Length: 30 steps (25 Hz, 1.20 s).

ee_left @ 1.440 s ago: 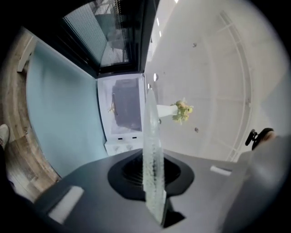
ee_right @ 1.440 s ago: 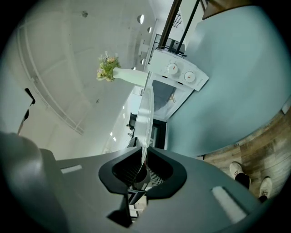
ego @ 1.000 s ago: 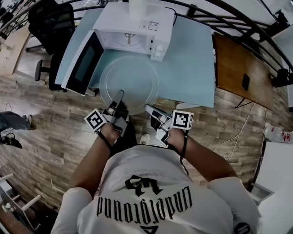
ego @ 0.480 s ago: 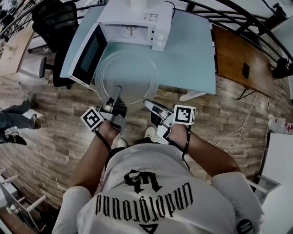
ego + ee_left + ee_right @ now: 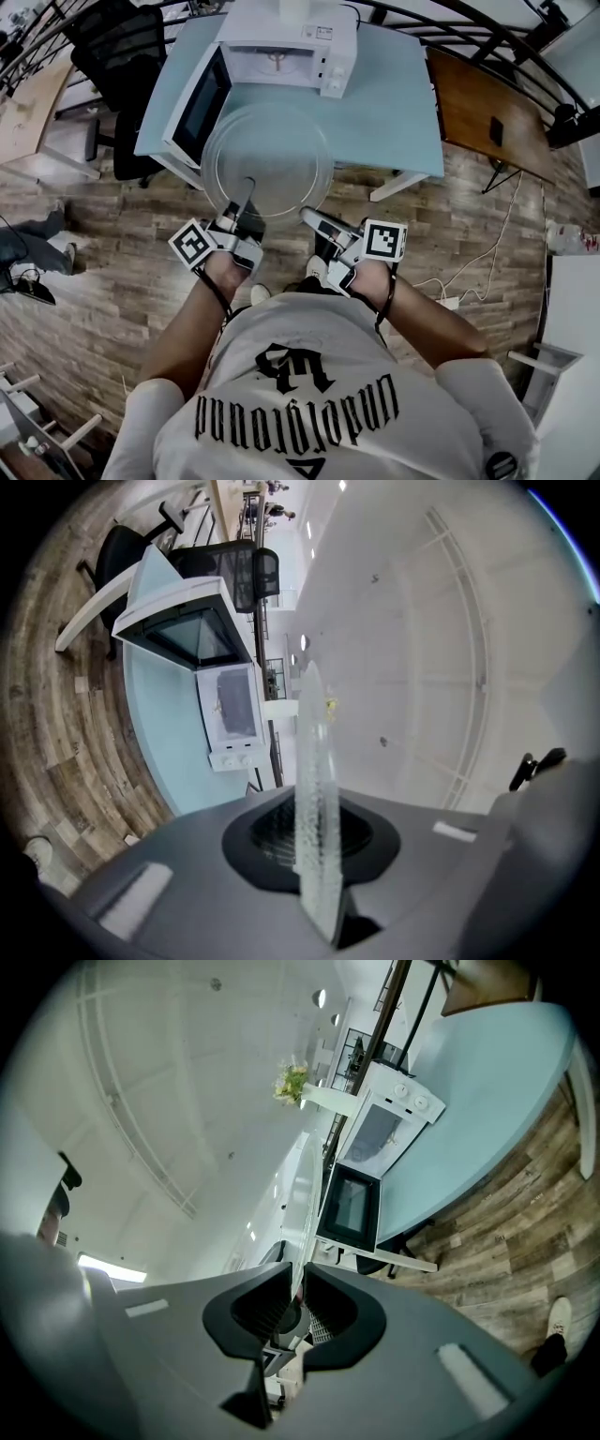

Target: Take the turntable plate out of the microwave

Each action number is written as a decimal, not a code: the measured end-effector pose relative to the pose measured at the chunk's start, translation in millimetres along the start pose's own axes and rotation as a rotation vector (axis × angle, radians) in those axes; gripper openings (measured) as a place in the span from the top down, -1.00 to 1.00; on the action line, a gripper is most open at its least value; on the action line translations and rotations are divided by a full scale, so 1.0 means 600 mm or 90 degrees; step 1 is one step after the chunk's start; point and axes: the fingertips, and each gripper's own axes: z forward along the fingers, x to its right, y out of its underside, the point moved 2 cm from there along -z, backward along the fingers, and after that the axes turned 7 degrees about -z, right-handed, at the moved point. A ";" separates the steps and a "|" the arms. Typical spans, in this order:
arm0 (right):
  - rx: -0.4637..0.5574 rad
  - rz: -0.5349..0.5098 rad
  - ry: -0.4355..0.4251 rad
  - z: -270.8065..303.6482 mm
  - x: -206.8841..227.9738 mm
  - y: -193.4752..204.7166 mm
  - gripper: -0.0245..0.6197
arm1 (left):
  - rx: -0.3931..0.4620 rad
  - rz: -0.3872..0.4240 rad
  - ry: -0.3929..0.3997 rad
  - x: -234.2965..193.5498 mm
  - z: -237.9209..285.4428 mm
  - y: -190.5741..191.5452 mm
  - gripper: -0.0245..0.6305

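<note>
Outside microwave (image 5: 281, 42): left gripper (image 5: 247, 190), right gripper (image 5: 307, 217) pinch turntable plate (image 5: 267, 150) rim; clamping seen only in gripper views.

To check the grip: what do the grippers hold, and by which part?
The glass turntable plate, by its near rim: left gripper clamps the left part, right gripper the right part.
</note>
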 end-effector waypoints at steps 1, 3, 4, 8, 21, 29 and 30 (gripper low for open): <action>0.003 0.000 0.003 0.002 -0.007 0.010 0.80 | -0.004 -0.001 -0.001 0.003 -0.011 -0.001 0.70; 0.009 0.001 0.008 0.004 -0.023 0.029 0.80 | -0.012 -0.005 0.001 0.013 -0.030 -0.002 0.70; 0.013 0.000 0.009 0.005 -0.032 0.038 0.80 | -0.016 -0.006 0.002 0.017 -0.039 -0.003 0.70; 0.029 -0.003 0.011 0.015 -0.061 0.070 0.80 | -0.034 -0.005 0.001 0.029 -0.075 -0.012 0.70; 0.065 0.006 0.014 0.048 -0.136 0.169 0.80 | -0.077 -0.014 0.007 0.059 -0.180 -0.037 0.70; 0.072 0.011 0.027 0.048 -0.149 0.199 0.80 | -0.097 -0.006 0.011 0.063 -0.207 -0.038 0.70; 0.072 0.010 0.027 0.049 -0.150 0.201 0.80 | -0.097 -0.007 0.011 0.063 -0.209 -0.038 0.70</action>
